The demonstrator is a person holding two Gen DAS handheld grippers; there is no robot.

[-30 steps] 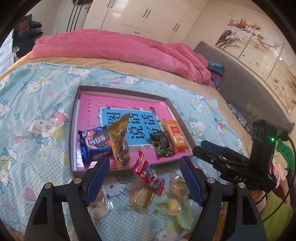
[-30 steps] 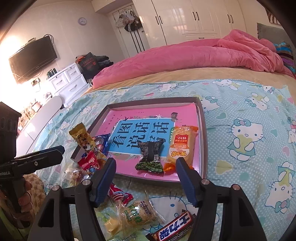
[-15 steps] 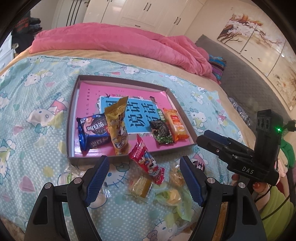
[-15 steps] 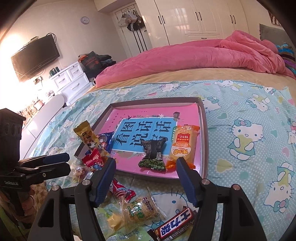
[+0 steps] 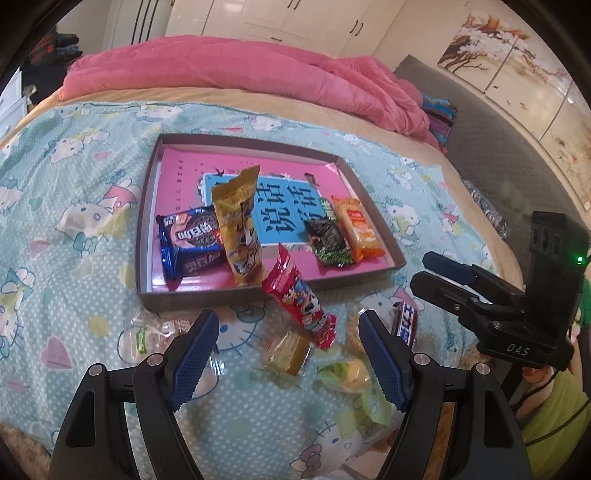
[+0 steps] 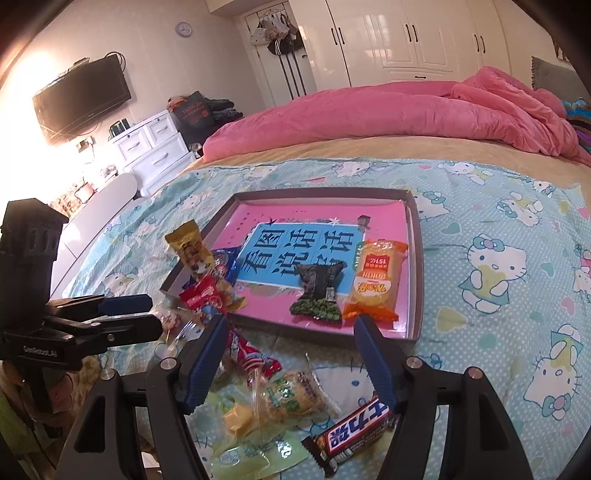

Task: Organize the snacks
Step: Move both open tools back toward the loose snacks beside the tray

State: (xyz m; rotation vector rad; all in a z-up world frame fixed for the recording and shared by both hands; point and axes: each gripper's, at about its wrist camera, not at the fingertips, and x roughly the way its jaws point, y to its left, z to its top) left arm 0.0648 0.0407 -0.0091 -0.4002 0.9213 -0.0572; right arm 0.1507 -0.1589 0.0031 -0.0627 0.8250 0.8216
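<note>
Half-hidden chocolate bar (image 5: 405,323) behind finger (image 5: 380,360)

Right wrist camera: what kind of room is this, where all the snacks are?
A bedroom, most likely. The snacks sit on a bed covered with a cartoon cat sheet, with a rumpled pink duvet behind. White wardrobe doors line the far wall, and a television hangs above white drawers.
</note>
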